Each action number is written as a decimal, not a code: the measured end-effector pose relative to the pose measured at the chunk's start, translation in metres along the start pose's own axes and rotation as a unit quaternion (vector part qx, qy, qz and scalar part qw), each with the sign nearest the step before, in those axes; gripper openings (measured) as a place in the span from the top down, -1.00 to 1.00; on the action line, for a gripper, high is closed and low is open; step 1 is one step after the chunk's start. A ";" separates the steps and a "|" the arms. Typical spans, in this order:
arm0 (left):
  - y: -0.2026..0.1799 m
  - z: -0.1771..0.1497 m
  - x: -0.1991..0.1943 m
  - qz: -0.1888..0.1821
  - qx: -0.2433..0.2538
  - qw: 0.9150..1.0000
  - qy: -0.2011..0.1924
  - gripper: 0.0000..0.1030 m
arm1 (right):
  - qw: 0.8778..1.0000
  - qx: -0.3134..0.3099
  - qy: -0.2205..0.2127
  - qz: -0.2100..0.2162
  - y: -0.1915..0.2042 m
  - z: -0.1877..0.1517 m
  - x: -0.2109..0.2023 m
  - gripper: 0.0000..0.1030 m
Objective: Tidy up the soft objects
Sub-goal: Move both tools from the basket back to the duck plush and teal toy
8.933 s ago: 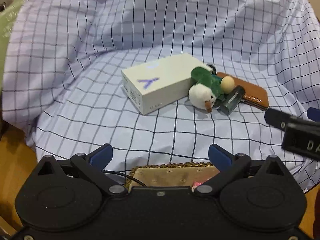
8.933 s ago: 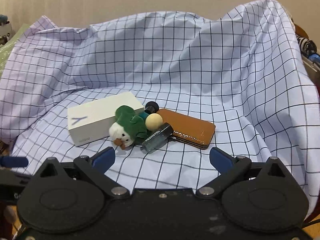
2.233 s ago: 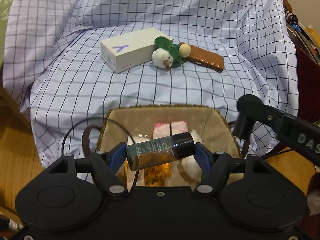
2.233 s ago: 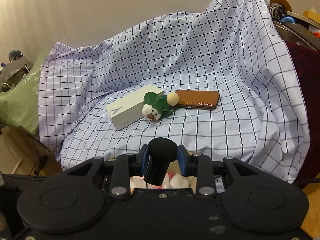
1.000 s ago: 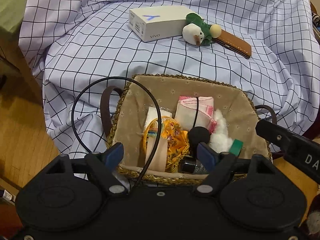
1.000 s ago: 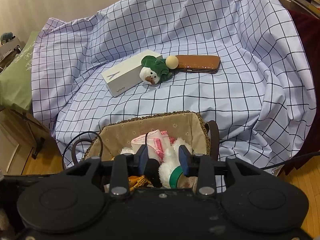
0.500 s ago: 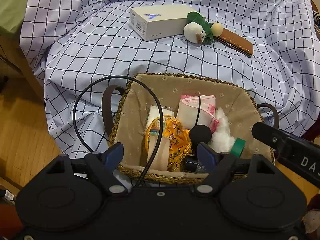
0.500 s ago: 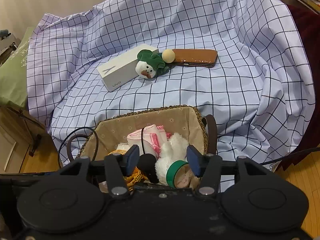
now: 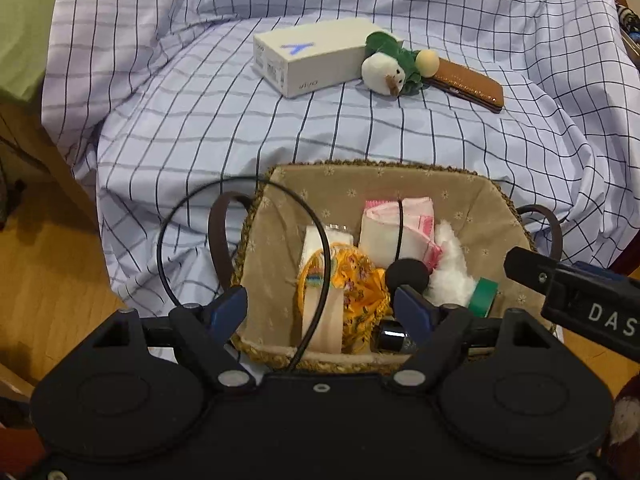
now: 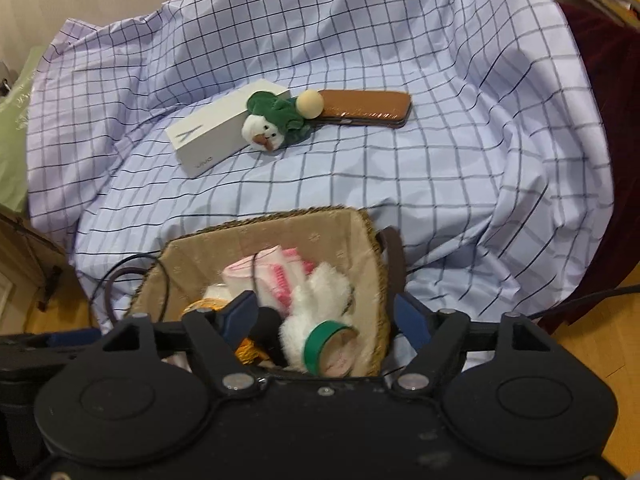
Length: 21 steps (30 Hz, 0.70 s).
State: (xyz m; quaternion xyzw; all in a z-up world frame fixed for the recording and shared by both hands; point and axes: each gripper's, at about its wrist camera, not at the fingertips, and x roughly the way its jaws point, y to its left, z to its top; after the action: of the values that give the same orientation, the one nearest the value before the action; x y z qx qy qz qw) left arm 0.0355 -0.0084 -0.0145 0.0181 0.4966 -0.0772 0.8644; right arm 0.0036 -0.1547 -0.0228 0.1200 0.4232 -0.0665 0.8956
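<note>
Left wrist view: the left gripper (image 9: 320, 306) hangs over the near rim of the basket (image 9: 472, 178), jaws apart and empty, with a yellow cloth (image 9: 360, 280) and black foam ball (image 9: 407, 273) lying between and just beyond them. Right wrist view: the right gripper (image 10: 326, 312) has just been opening its jaws over the same basket; they stand wide, gripping nothing. The plush (image 10: 276, 122), likely next, lies well beyond both sets of jaws on the checked sheet (image 10: 440, 168), slightly left of the right jaws' centre line, slightly right of the left's. It touches the box (image 10: 216, 134) on its left and sits against the brown case (image 10: 368, 109) on its right. Neither hand looks clearly nearer.
</note>
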 end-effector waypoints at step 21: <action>-0.007 0.091 0.051 0.014 0.002 1.000 0.013 -0.49 | 0.998 0.040 -0.007 -0.052 -0.021 0.098 0.060 -0.92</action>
State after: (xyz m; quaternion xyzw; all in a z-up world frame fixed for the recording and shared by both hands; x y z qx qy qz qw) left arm 0.1380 -0.0307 -0.0118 0.0280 0.5075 -0.0658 0.8587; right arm 0.1099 -0.2023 -0.0122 0.1329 0.4193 -0.1302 0.8886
